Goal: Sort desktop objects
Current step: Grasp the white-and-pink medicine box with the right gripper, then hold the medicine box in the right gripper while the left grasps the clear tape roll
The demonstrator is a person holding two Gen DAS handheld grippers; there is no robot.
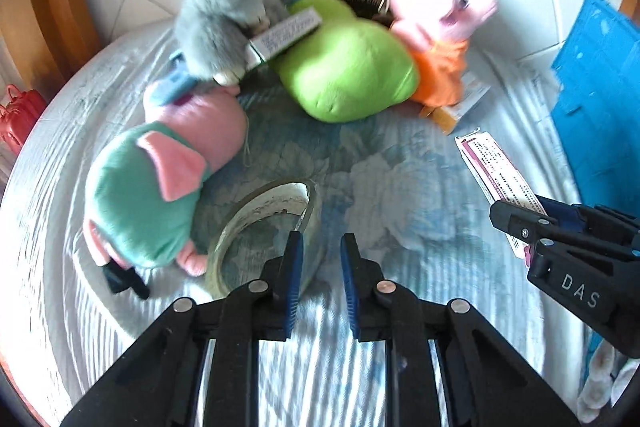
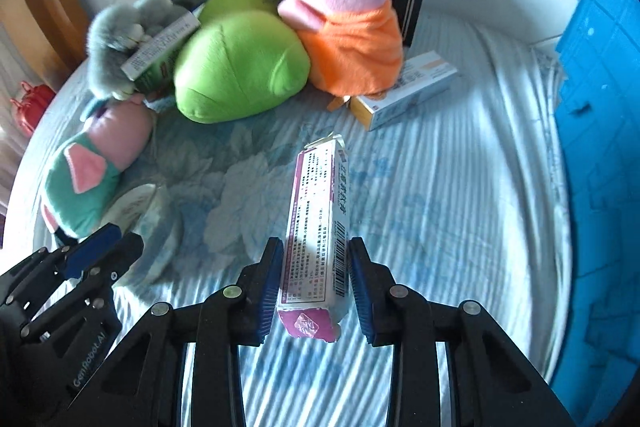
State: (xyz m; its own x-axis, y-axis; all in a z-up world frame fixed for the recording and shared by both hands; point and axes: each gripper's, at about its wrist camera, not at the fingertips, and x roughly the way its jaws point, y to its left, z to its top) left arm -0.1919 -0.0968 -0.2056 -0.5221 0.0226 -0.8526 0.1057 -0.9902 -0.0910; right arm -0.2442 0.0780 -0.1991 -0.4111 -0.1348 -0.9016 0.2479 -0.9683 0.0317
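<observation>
My left gripper (image 1: 320, 267) is shut on the near wall of a clear tape roll (image 1: 256, 227), one pad inside the ring and one outside. In the right wrist view the same gripper (image 2: 124, 239) shows at the lower left with the tape roll (image 2: 140, 211) beside it. My right gripper (image 2: 316, 267) is shut on a long white-and-pink carton (image 2: 320, 227), gripped near its rear end, its length pointing away over the bedsheet. From the left wrist view, that gripper (image 1: 520, 231) and the carton (image 1: 496, 171) sit at the right.
Plush toys lie piled at the back: a green one (image 2: 240, 67), a pink pig in orange (image 2: 352, 27), a grey one (image 2: 120, 39) with a small box (image 2: 160, 47) on it, and a pink-and-teal one (image 1: 160, 187). An orange-and-white box (image 2: 408, 91) lies beside the pig. A blue crate (image 2: 600, 147) stands at the right.
</observation>
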